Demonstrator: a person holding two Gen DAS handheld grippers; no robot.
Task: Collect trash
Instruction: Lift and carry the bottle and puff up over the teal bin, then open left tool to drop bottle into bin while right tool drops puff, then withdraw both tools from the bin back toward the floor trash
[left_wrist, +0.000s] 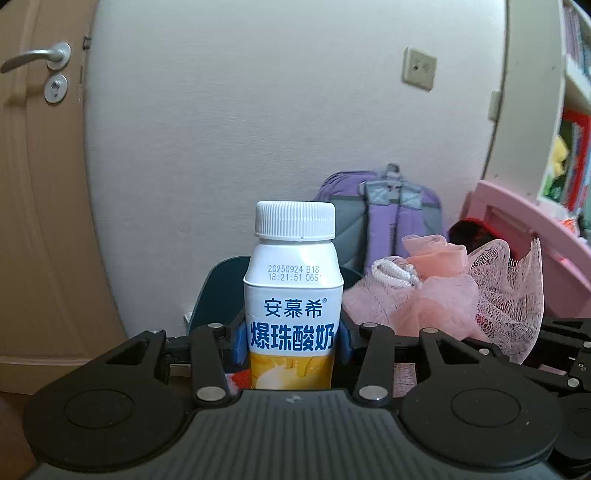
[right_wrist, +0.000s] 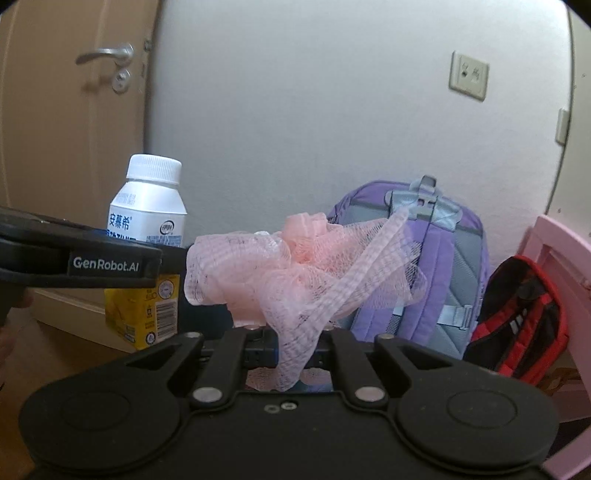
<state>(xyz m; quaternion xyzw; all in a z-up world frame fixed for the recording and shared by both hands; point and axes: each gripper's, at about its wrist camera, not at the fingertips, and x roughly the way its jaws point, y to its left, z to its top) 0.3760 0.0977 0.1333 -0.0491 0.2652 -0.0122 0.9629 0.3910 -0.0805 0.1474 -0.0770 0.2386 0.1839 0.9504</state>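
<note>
here the pink mesh (right_wrist: 295, 266) hides the right claw's (right_wrist: 291, 356) tips.

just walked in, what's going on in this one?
Trash collection, with both grippers loaded. The left gripper is clamped on an upright yogurt drink bottle with its white cap on. The right gripper is pinching a pink mesh bath pouf, which bunches up above the fingers. Both are held side by side in front of a white wall, with a purple backpack and a red bag behind. No bin is clearly visible.
</note>
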